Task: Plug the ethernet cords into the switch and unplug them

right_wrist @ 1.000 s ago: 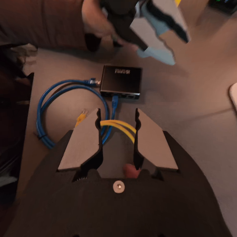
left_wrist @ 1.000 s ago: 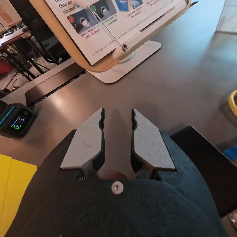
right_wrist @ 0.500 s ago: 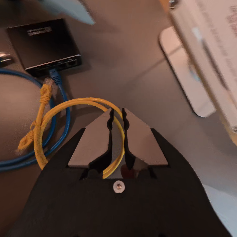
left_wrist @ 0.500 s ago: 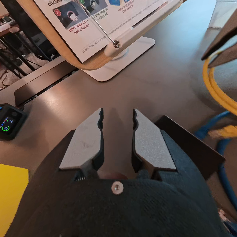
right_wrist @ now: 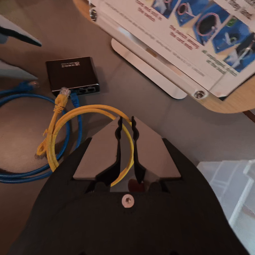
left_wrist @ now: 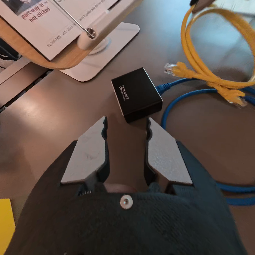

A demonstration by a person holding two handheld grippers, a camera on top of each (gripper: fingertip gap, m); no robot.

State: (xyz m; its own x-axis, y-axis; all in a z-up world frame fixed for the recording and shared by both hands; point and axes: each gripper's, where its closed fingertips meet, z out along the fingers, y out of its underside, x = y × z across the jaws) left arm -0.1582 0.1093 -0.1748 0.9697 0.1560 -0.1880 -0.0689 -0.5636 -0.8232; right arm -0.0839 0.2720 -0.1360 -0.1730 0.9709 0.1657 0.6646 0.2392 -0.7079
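The black switch (left_wrist: 136,93) lies on the grey table, just ahead of my left gripper (left_wrist: 127,120), which is open and empty. A blue cord (left_wrist: 162,87) is plugged into one port; its other end (right_wrist: 26,85) lies loose left of the switch (right_wrist: 71,73). My right gripper (right_wrist: 126,119) is shut on the coiled yellow cord (right_wrist: 129,144) and holds it above the table. One yellow plug (right_wrist: 63,93) hangs near the switch's ports, and the other (right_wrist: 41,149) dangles lower. In the left wrist view the yellow coil (left_wrist: 190,45) hangs at the upper right.
An instruction board (left_wrist: 45,31) on a white stand (left_wrist: 110,52) rises behind the switch. A clear plastic box (right_wrist: 227,186) sits at the right. A yellow sheet (left_wrist: 5,220) lies at the left. The left gripper's fingers (right_wrist: 18,34) show at the right wrist view's upper left.
My right gripper closed on the yellow cord and lifted the coil. My left gripper swung right and now faces the switch, with its jaws a little wider.
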